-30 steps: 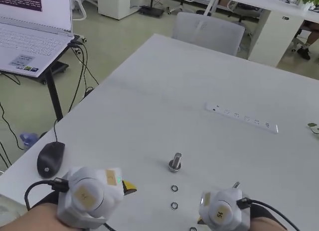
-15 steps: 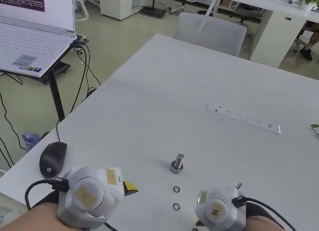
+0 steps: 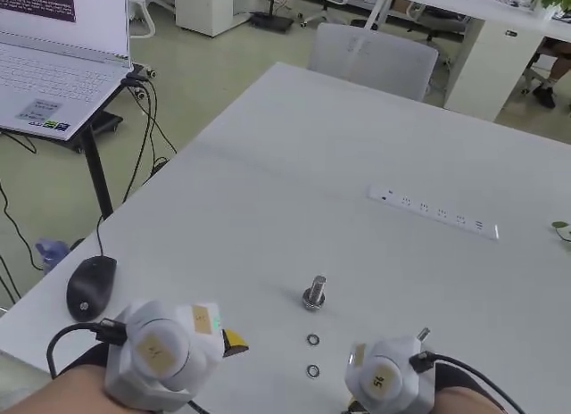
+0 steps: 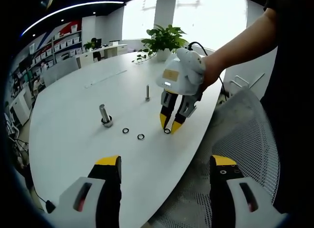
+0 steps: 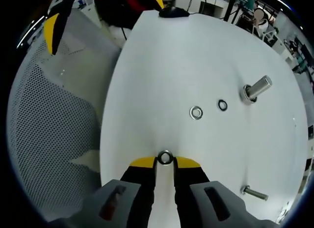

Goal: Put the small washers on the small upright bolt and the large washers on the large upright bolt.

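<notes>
The far half of the tabletop (image 3: 294, 155) gives you the widest free run, broken only by the power strip (image 3: 434, 211) lying toward the right edge. Closer in, the large bolt (image 3: 314, 292) stands upright, with a washer (image 3: 313, 340) and a 2nd washer (image 3: 312, 371) lined up between it and the near edge, each apart. The small bolt (image 3: 423, 335) stands well to their right, leaving a bare lane. Your right tool (image 5: 165, 161) sits at the near edge, snug around a 3rd washer (image 5: 165, 157). Bare surface lies ahead of your left tool (image 4: 166, 161), jaws wide. The mouse (image 3: 90, 287) occupies the left edge.
</notes>
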A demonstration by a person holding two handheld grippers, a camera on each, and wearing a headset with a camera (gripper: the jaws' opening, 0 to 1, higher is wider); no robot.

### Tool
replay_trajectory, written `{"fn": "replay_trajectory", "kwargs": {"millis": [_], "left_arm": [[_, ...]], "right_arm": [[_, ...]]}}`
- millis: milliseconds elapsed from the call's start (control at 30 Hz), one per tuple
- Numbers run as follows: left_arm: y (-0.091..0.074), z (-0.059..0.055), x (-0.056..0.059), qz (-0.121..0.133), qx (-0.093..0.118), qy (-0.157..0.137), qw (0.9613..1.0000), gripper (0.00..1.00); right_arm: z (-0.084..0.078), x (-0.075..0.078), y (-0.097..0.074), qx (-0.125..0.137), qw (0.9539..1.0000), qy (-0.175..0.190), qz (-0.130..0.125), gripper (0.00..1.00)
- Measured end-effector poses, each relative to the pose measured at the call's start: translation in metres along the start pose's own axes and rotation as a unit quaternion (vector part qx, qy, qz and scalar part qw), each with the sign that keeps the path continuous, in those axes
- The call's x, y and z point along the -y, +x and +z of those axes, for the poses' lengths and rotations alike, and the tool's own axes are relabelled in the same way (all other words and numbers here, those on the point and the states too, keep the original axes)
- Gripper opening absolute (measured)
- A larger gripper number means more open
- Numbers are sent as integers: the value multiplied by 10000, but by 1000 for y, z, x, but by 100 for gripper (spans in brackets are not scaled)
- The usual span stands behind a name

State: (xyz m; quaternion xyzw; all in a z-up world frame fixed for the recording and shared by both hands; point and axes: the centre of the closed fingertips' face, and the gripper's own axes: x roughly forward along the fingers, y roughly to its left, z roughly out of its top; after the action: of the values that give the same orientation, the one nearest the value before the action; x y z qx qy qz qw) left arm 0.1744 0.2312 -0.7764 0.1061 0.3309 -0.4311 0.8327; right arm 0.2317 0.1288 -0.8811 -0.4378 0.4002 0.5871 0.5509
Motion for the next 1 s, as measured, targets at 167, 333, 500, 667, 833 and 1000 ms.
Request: {"fn": "replay_trajectory", "kwargs": {"millis": [167, 333, 500, 667, 833, 1000], "left_arm": [[-2, 0, -2, 40, 15, -34, 10000, 72], [-2, -3, -5, 65, -9, -47, 10000, 72], [-3, -3, -8, 113, 37, -79, 9999, 72], [-2, -3, -10, 122, 52, -106, 9999, 71], [-2, -4, -12, 132, 56, -112, 9998, 71], [-3, -3, -13, 144, 58, -105, 9998, 70]], "right_arm": [[0, 1, 0, -48, 10000, 0, 56, 14], [0, 1, 1, -52, 9999, 60, 103, 14], [1, 1, 1, -202, 9995, 123, 204, 14], [1, 1, 2, -600, 9980, 41, 206, 14], [0, 2, 3, -831, 9965, 52, 78, 14], [-2, 2, 0, -629, 9978, 185, 20, 13]]}}
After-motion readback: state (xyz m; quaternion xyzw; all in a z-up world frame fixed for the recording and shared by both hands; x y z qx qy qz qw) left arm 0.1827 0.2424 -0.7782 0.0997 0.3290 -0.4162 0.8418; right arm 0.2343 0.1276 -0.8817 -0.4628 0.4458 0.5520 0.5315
